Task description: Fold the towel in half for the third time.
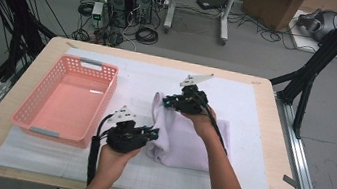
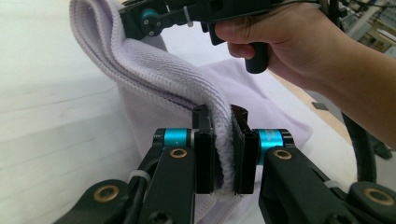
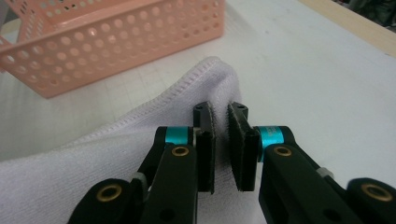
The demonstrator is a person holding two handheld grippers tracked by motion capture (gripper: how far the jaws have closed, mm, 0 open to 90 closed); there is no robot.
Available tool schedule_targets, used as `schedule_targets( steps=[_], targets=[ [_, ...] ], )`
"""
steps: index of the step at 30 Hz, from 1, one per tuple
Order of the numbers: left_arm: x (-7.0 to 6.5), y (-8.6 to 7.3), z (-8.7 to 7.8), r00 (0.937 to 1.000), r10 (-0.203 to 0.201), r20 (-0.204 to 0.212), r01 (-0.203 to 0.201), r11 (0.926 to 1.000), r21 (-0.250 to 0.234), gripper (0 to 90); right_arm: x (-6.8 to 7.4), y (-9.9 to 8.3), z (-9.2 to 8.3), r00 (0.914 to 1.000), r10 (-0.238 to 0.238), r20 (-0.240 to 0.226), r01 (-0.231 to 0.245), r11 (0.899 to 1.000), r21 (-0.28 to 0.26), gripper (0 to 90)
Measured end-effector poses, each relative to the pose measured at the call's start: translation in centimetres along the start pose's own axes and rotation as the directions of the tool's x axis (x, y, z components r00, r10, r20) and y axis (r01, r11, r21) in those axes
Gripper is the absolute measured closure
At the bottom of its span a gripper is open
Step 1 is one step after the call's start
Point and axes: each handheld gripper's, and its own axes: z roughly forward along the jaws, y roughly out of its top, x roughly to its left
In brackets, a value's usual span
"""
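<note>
A pale lilac towel [image 1: 190, 140] lies folded on the white mat [image 1: 255, 112], and its left edge is raised off the mat. My left gripper [image 1: 153, 135] grips the near end of that edge; in the left gripper view its jaws [image 2: 223, 154] are shut on the thick folded hem [image 2: 154, 70]. My right gripper [image 1: 165, 101] holds the far end of the same edge. In the right gripper view the towel's corner [image 3: 93, 158] runs up between that gripper's pads [image 3: 222, 135]. The right gripper [image 2: 140, 21] also shows in the left gripper view, clamped on the hem.
A pink perforated basket [image 1: 35, 90] stands empty on the mat's left side, close to the raised towel edge; its wall [image 3: 116, 42] rises just behind the towel corner. The wooden table rim [image 1: 281, 157] borders the mat. Computers and cables sit on the floor beyond.
</note>
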Motion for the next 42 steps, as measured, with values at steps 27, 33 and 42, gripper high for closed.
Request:
schedule_targets(
  steps=[27,33,42],
  targets=[
    [-6.2,-0.6,13.4,0.9938,0.049,0.1,-0.067,0.9815,0.18,80.3,-5.6,-9.9,-8.2,0.9853,0.112,0.129,-0.109,0.994,-0.028,80.4],
    [-6.5,-0.8,14.0,0.9932,0.044,0.107,-0.06,0.9863,0.153,62.6,-6.2,-11.4,-9.3,0.9753,0.155,0.158,-0.152,0.988,-0.029,72.4],
    [-4.3,0.4,10.3,0.9891,0.13,0.07,-0.129,0.9916,-0.01,33.9,-6.5,-12.4,-12.2,0.938,0.236,0.253,-0.224,0.972,-0.079,59.0]
  ],
)
